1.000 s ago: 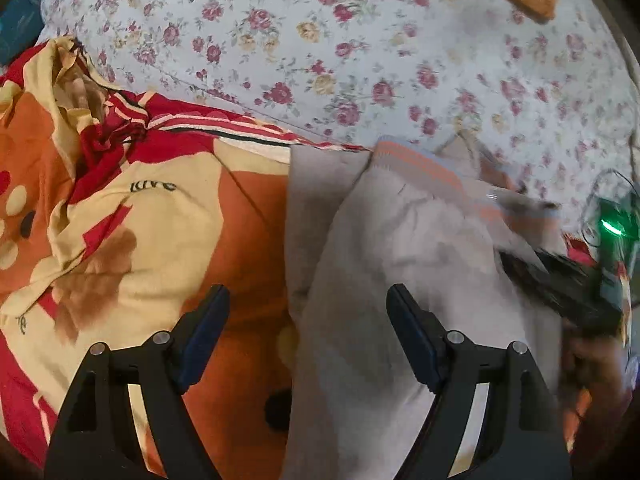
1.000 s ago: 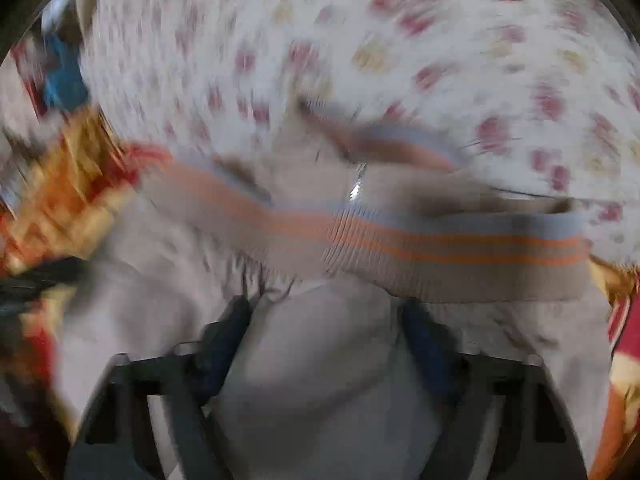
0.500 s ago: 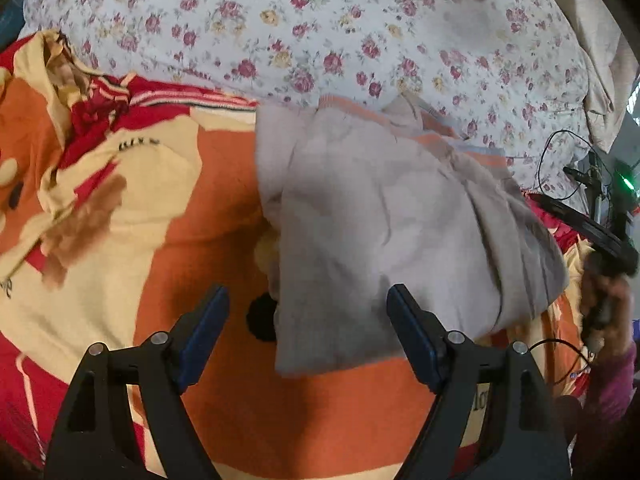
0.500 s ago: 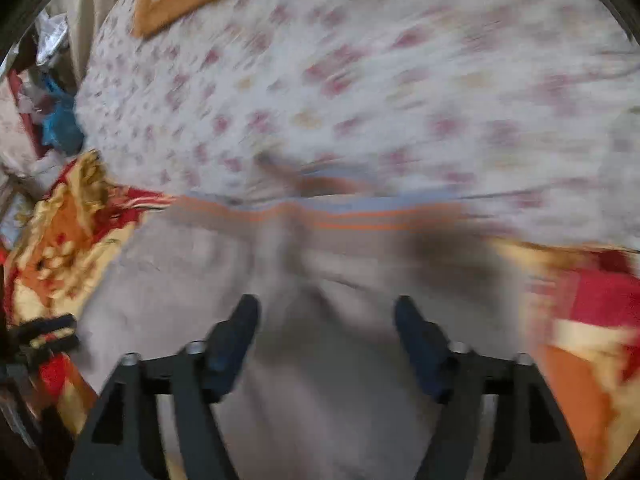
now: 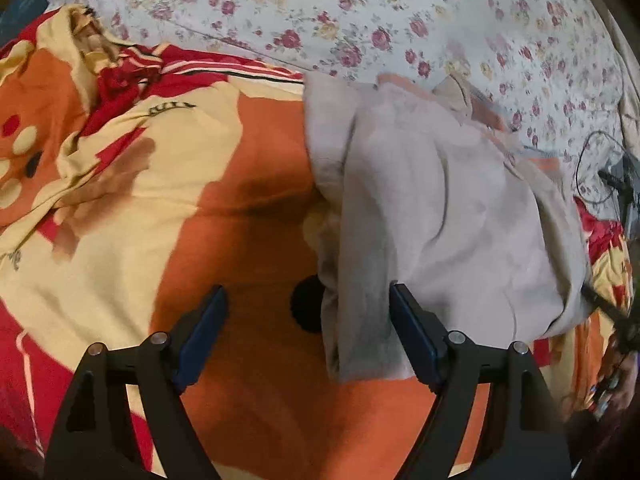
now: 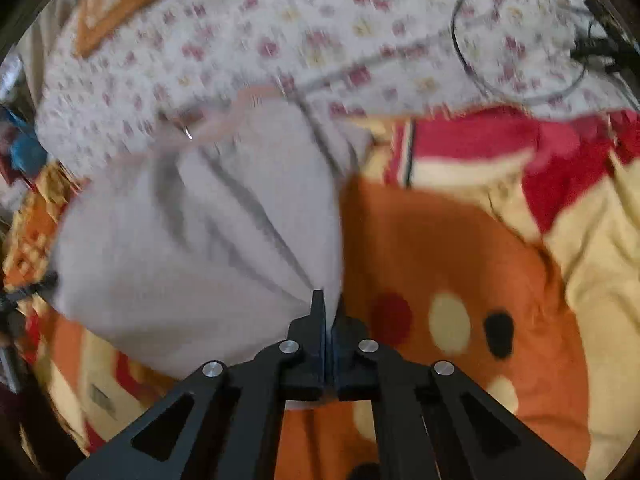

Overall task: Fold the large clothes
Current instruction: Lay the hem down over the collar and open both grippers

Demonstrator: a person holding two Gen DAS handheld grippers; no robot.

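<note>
A grey-beige garment (image 5: 432,216) with an orange-striped ribbed hem lies folded on the orange blanket (image 5: 248,184); it also shows in the right wrist view (image 6: 192,248). My left gripper (image 5: 306,324) is open, its jaws wide apart, with the garment's near edge lying between them and touching the right finger. My right gripper (image 6: 329,312) is shut on the garment's right edge, pinching the cloth, which pulls into creases toward the fingertips. The right wrist view is blurred.
A floral white sheet (image 5: 360,12) covers the bed beyond the blanket. A black cable loop (image 6: 520,40) lies on the sheet at far right. The blanket is bunched at the far left (image 5: 92,60). An orange patterned cloth (image 6: 132,0) lies at the far back.
My right gripper has closed on the garment's right edge; it was open before. The left gripper has drawn back, then come nearer the garment's near edge. The garment lies flatter.
</note>
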